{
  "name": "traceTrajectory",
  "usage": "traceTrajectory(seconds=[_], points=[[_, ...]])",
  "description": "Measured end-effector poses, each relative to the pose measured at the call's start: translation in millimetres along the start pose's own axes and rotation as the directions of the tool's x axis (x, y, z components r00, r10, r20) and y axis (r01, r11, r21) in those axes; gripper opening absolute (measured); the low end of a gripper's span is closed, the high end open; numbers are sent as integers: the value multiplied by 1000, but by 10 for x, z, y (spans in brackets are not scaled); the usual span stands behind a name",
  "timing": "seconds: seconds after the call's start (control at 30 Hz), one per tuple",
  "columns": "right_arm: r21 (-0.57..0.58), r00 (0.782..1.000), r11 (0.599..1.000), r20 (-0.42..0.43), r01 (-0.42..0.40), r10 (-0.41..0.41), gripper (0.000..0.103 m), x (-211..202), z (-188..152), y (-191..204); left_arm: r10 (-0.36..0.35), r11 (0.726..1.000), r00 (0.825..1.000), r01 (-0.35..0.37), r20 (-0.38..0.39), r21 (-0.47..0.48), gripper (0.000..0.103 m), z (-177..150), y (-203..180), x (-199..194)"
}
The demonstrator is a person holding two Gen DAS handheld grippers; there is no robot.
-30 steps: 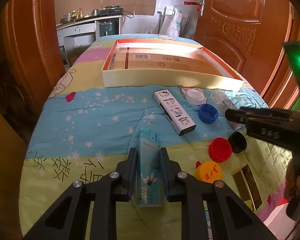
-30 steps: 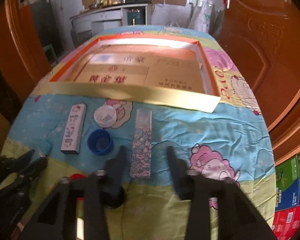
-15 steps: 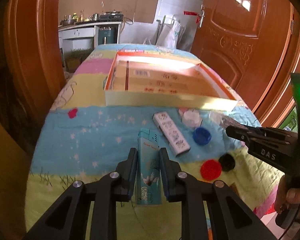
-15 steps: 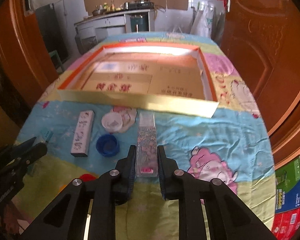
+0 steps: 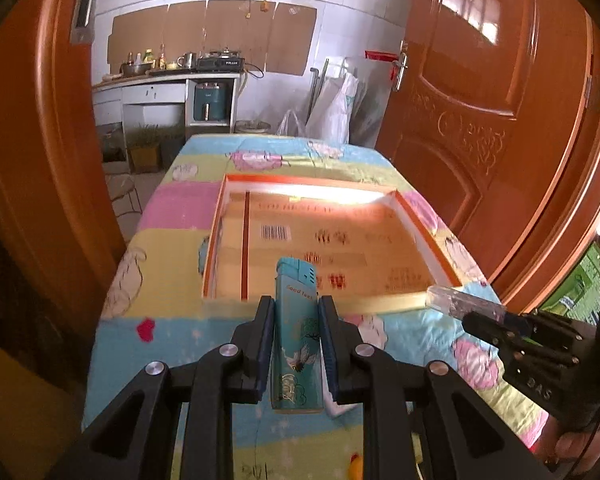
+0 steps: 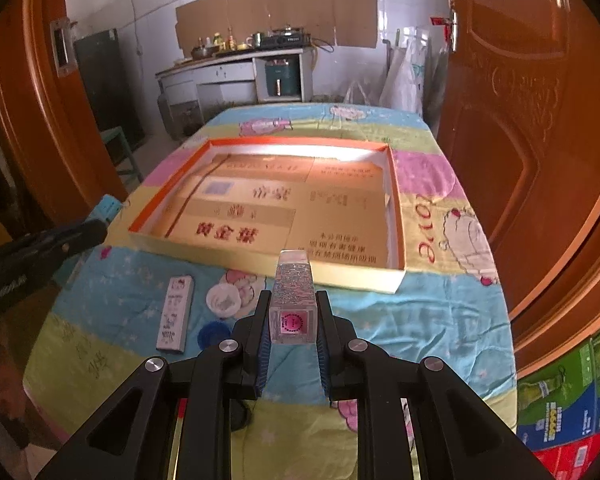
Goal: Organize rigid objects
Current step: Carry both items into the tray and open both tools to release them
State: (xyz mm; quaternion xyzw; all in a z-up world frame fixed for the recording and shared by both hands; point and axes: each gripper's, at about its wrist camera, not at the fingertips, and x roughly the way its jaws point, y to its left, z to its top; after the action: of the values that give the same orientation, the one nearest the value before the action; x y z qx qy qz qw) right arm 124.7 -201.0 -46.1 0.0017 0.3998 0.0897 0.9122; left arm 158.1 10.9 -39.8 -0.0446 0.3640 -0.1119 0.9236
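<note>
My left gripper [image 5: 294, 312] is shut on a teal lighter [image 5: 296, 328] printed with a bird, held off the bedspread just short of the shallow orange-rimmed box [image 5: 420, 220]. The right gripper [image 6: 292, 304] is shut on a clear glittery rectangular case [image 6: 293, 292] with a pink round sticker on its near end, also lifted, in front of the same box [image 6: 394, 216]. In the left wrist view the right gripper [image 5: 472, 320] shows at the right edge with the case [image 5: 452, 302] sticking out. The left gripper [image 6: 88, 232] appears at the left of the right wrist view.
On the cartoon bedspread [image 6: 420, 320] lie a white patterned remote-shaped box [image 6: 176, 312], a white cap [image 6: 222, 300], a blue cap [image 6: 212, 334] and a black cap [image 6: 240, 416], partly hidden. Flat cardboard lines the box floor. Orange doors [image 5: 500, 100] stand on both sides.
The right gripper shut on the glittery case, which lay between its open fingers. Both grippers rose with their objects and moved toward the box; the caps and white box dropped lower in view.
</note>
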Motion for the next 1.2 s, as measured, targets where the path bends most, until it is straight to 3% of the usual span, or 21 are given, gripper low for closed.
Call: traceTrajectory(seconds=[0.37,0.63,0.87,1.2], points=[[-43,995,999,94,-9,13,20,-16,572,-62,-18,1000,1000,18,-24,4,23,575,4,396],[-48,993,999,114,-21,26,20,394,1069,-177,-6,1000,995,6,-96,0,22,1003,80,1013],[-28,996,999,83,-30,33,20,830,1276,-280,8,1000,990,-12,-141,-25,22,1189,187,1465],[0,1000,1000,7,-29,29,20,1409,1344,-368,5,999,979,-15,-204,-47,22,1213,221,1940]])
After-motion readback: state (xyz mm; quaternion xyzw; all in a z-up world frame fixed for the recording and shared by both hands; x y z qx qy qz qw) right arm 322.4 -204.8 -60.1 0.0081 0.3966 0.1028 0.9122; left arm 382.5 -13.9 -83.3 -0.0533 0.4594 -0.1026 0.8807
